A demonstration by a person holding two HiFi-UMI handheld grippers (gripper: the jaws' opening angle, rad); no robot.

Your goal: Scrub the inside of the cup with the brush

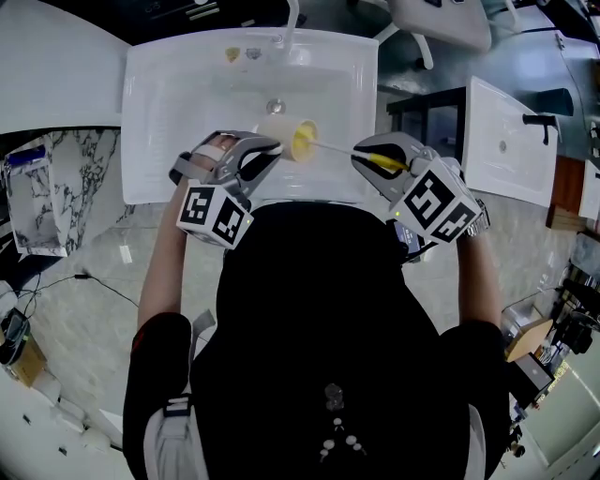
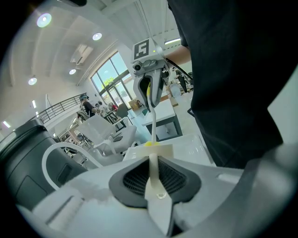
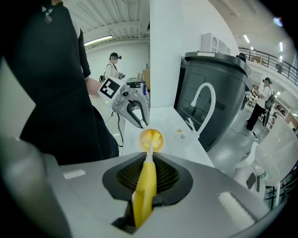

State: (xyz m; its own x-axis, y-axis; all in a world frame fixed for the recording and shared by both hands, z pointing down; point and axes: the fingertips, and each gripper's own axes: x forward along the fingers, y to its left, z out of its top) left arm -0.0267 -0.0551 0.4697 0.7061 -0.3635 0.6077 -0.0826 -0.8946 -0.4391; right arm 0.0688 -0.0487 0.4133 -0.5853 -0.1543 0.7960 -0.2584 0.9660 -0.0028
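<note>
Looked down on a white washbasin (image 1: 159,103) and the room around it.

Found a round drain (image 1: 274,106) in the middle of its bowl, a white faucet (image 1: 292,17) at the far edge, and a yellow bit (image 1: 232,54) next to a grey bit (image 1: 253,53) on the rim. Saw a second basin (image 1: 506,141) with a black tap (image 1: 542,120) well apart to the right, a dark table (image 1: 427,101) between the two, and pale marble floor (image 1: 103,244). Noticed a tall dark cabinet (image 3: 228,83) behind the faucet and two far-off people (image 3: 113,67).
</note>
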